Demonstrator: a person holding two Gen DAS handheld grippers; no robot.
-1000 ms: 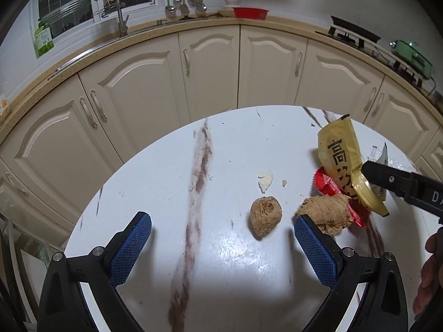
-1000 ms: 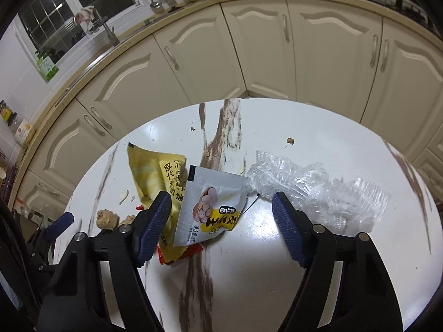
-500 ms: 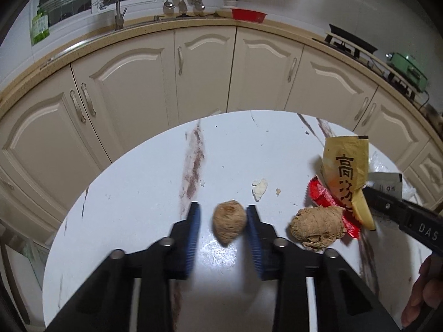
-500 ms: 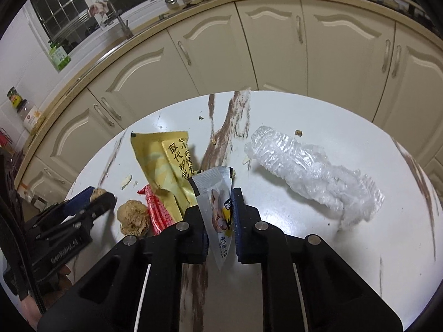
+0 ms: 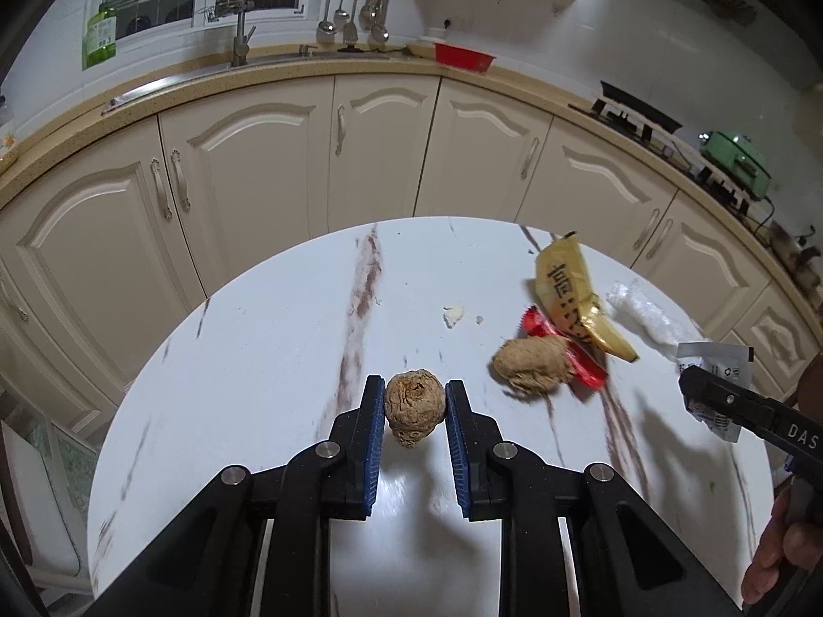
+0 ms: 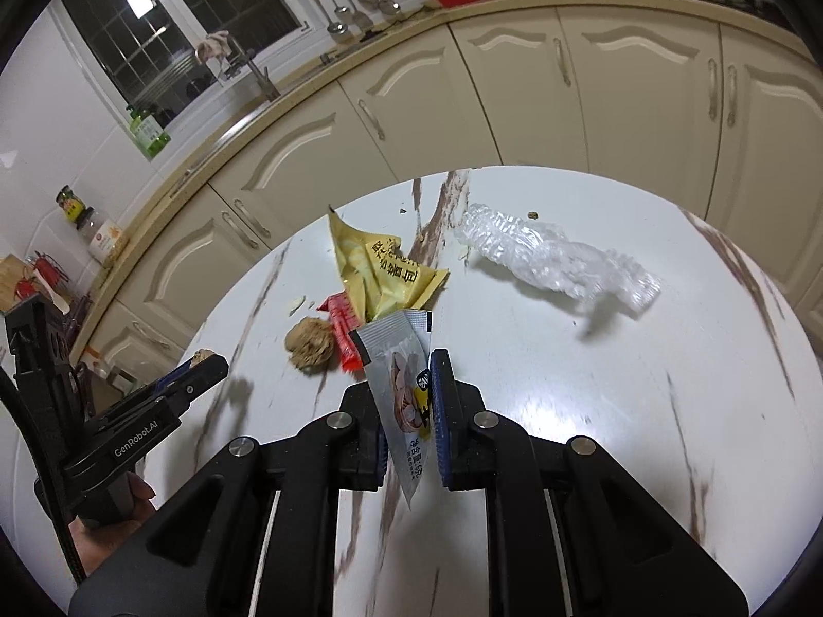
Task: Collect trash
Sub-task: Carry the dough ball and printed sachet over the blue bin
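My left gripper [image 5: 414, 403] is shut on a brown crumpled paper ball [image 5: 414, 407], held just above the white marble table [image 5: 267, 360]. My right gripper [image 6: 406, 385] is shut on a silver snack sachet [image 6: 404, 385], lifted off the table; the same sachet [image 5: 717, 360] and right gripper [image 5: 692, 385] show at the right of the left wrist view. A second brown ball [image 5: 530, 367] [image 6: 310, 342], a red wrapper [image 5: 576, 355] [image 6: 343, 331], a yellow snack bag [image 5: 571, 298] [image 6: 383, 272] and a crushed clear plastic bottle [image 6: 550, 257] lie on the table.
A small white scrap [image 5: 453, 314] and crumbs lie near the table's middle. Cream kitchen cabinets [image 5: 375, 154] curve behind the table's far edge, under a counter with a sink tap [image 5: 239, 25] and a red bowl [image 5: 463, 56]. The left gripper's body [image 6: 154, 411] shows at the right wrist view's left.
Both grippers went from open to shut: the left closed on the brown ball, the right on the silver sachet. Both then drew back, lifting their items off the table.
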